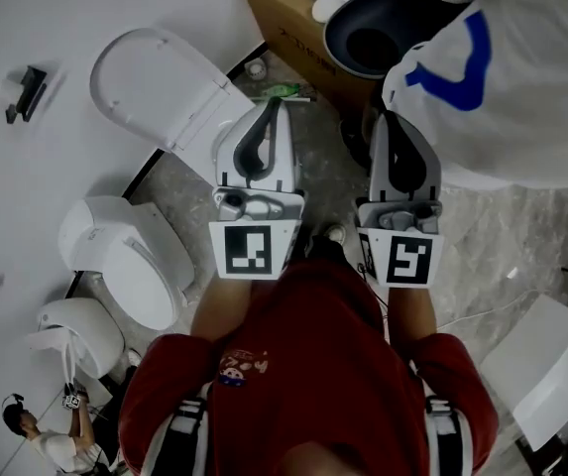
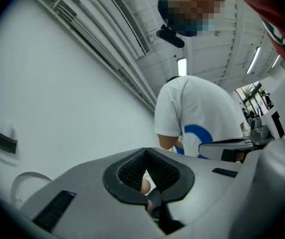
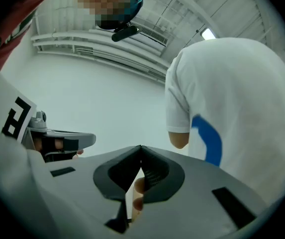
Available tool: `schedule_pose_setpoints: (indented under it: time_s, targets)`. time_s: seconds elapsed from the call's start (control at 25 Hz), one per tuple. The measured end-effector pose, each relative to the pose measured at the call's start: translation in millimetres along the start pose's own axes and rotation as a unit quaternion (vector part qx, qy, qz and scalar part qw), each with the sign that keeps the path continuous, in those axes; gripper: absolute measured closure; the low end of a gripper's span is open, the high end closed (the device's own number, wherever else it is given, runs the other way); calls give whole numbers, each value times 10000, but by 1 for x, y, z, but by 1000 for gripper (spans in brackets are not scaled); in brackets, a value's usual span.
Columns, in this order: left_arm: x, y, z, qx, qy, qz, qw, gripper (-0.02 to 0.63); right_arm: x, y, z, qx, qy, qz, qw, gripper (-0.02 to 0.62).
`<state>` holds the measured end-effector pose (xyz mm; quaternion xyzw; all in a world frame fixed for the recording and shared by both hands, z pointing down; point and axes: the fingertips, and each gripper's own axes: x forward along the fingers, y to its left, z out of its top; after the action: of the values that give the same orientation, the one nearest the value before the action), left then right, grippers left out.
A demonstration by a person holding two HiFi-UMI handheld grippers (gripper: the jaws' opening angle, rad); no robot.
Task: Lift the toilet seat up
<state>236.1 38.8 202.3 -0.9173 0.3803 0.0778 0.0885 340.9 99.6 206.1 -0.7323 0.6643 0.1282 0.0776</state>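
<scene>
White-walled room, left gripper (image 1: 276, 105) and right gripper (image 1: 389, 117) both shut, gripping nothing, near a toilet (image 1: 155, 87)

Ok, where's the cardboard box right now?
Head view, top centre: the cardboard box sits just beyond the left gripper, between the white toilet on its left and the person in the white shirt on its right.

left gripper (image 1: 272, 107): jaws together, empty | right gripper (image 1: 391, 119): jaws together, empty | held side by side
</scene>
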Motion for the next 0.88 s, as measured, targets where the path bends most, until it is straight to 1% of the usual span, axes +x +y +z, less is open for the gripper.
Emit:
schedule_pose_setpoints:
  time_s: [0.16, 0.28, 0.4, 0.64, 0.88]
  targets:
    - [-11, 48, -5, -2, -12, 515, 9987, 594, 34, 34, -10, 102, -15, 450, 9989, 581]
    - [-24, 88, -6, -30, 2, 973, 9953, 595, 58, 62, -15, 108, 112, 772, 9969, 581]
    - [-36, 127, -5, 21, -9, 1311, 9914, 595, 81, 90, -20, 46, 122, 997, 9949, 581]
    - [-67, 198, -6, 94, -19, 1964, 9805, 595, 120, 159, -28, -30, 118, 1661, 9860, 581]
    - [-92, 264, -8, 84, -77, 2501, 9681, 595, 156, 216, -36, -41, 170, 2076, 9781, 581]
